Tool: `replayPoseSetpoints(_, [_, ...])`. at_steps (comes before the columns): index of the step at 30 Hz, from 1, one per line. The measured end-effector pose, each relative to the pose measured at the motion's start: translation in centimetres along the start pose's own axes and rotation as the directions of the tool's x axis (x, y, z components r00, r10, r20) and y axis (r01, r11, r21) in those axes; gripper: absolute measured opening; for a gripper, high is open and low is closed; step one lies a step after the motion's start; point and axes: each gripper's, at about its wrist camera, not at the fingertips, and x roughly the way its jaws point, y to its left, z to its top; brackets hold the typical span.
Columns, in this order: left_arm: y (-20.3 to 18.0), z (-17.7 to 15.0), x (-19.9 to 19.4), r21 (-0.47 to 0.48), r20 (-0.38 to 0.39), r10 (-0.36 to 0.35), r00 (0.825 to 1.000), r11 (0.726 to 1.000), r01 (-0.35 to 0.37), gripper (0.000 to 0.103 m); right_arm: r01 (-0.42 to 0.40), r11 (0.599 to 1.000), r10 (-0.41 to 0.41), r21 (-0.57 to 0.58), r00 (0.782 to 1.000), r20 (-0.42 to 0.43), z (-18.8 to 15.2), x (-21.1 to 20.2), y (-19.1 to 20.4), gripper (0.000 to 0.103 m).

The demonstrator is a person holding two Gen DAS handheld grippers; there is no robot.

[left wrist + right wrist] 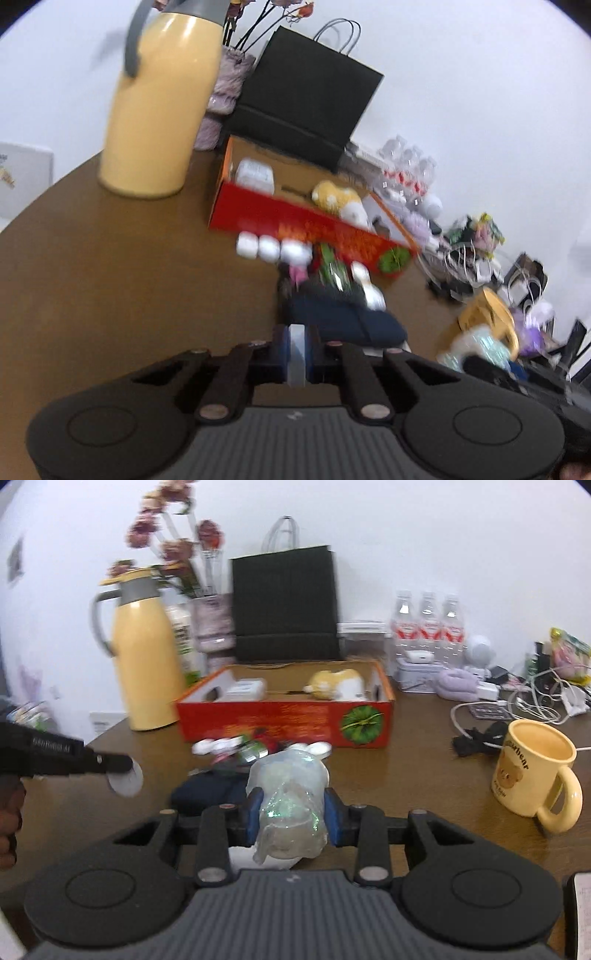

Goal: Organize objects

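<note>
- Left wrist view: left gripper (296, 356) clamped on thin pale disc (296, 360); red box (295, 218) straight ahead past dark pouch (343, 321), open top facing up.
- Right wrist view: right gripper (291, 814) pinching clear wrapped bundle (290, 805); red box (284, 716) dead ahead, long side crosswise, nearer this hand.

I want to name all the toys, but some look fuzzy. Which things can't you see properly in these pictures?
- Small pile in front of the red box, left wrist view: motion blur smears it.
- Thin white piece in the left gripper, left wrist view: seen edge-on; right wrist view: a blurred disc.
- Shiny wrapped thing in the right gripper, right wrist view: the crinkly wrap hides what is inside.
- Mug, left wrist view: partly hidden, blurred.
</note>
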Motion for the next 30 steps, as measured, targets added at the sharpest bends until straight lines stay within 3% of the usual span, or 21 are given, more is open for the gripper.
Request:
replayPoseSetpoints(4, [-2.0, -3.4, -2.9, 0.029, 0.009, 0.005, 1.0, 1.0, -0.005, 0.008, -0.045, 0.999, 0.044, -0.019, 0.998, -0.043, -2.0, -2.0, 1.4, 0.035])
replayPoseSetpoints(9, [-2.9, -4.0, -3.7, 0.047, 0.015, 0.054, 0.998, 0.997, -0.055, 0.008, -0.053, 0.998, 0.051, -0.024, 0.996, -0.066, -3.7, -3.7, 1.8, 0.035])
replayPoseSetpoints(13, [-3.5, -2.7, -3.0, 0.073, 0.032, 0.035, 0.999, 0.997, -0.037, 0.008, -0.021, 1.0, 0.02, -0.019, 0.999, -0.04, -3.3, -4.6, 0.8, 0.035])
replayPoseSetpoints(17, [-4.9, 2.2, -1.0, 0.168, 0.096, -0.027, 0.995, 0.986, 0.01, 0.008, -0.018, 0.999, 0.018, -0.046, 1.0, -0.002, -0.5, -3.5, -0.5, 0.035])
replayPoseSetpoints(20, [-5.6, 7.8, 2.4, 0.195, 0.118, -0.068, 0.991, 0.98, 0.044, 0.008, -0.009, 0.994, 0.015, -0.113, 0.998, 0.054, 4.3, -1.3, -1.6, 0.035])
replayPoseSetpoints(23, [-7.0, 13.3, 8.2, 0.178, 0.063, -0.092, 0.994, 0.981, 0.079, 0.008, 0.009, 0.989, -0.002, -0.148, 0.999, 0.051, 10.1, 3.2, -3.2, 0.035])
replayPoseSetpoints(27, [-9.2, 17.7, 17.3, 0.152, -0.045, -0.03, 0.999, 0.988, 0.037, 0.008, 0.035, 0.988, -0.046, -0.151, 0.997, -0.068, 16.1, 12.9, -5.6, 0.035])
replayPoseSetpoints(30, [-9.5, 18.2, 23.2, 0.12, -0.136, -0.007, 0.991, 0.993, 0.023, 0.008, 0.072, 0.984, -0.099, -0.165, 0.982, -0.163, 17.1, 19.3, -6.7, 0.036])
